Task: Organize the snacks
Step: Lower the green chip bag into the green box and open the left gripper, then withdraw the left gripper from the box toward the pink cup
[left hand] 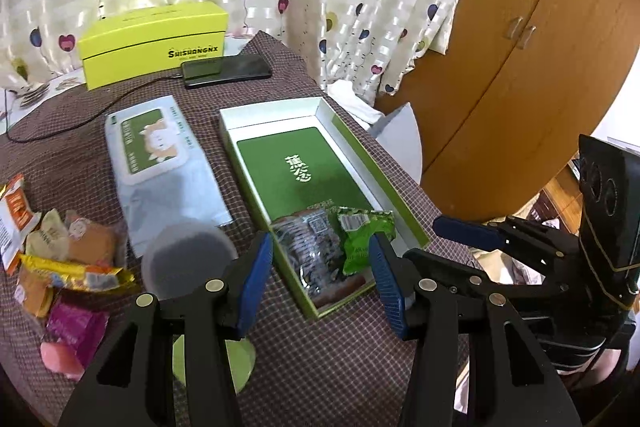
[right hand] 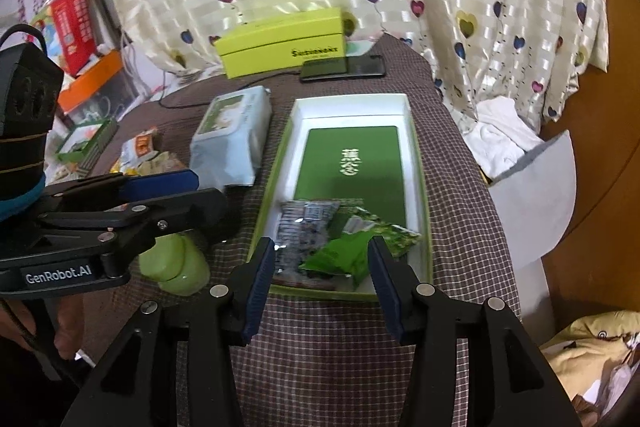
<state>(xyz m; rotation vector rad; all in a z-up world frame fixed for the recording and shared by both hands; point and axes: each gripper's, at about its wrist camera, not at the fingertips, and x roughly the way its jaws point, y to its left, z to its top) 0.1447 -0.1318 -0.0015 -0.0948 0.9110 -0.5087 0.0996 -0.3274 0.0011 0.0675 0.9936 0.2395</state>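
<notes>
An open shallow box (left hand: 276, 107) with a green insert lies on the checked tablecloth. At its near end lie a clear dark-printed snack packet (left hand: 308, 251) and a crumpled green packet (left hand: 366, 233). My left gripper (left hand: 320, 281) hovers open just before that end, with nothing pressed between its blue pads (left hand: 256, 279). The right gripper (left hand: 428, 243) comes in from the right. In the right wrist view the box (right hand: 352, 99) holds the dark packet (right hand: 304, 227) and the green packet (right hand: 360, 243). My right gripper (right hand: 322, 281) stands open over them, apart. The left gripper (right hand: 208, 191) reaches in from the left.
A pile of loose snack packets (left hand: 68, 259) sits at the table's left. A wet-wipes pack (left hand: 160, 163) lies left of the box. A grey-topped object on a green base (left hand: 188, 255) stands near my left fingers. A yellow box (left hand: 156, 39) and a phone (left hand: 226, 69) are behind.
</notes>
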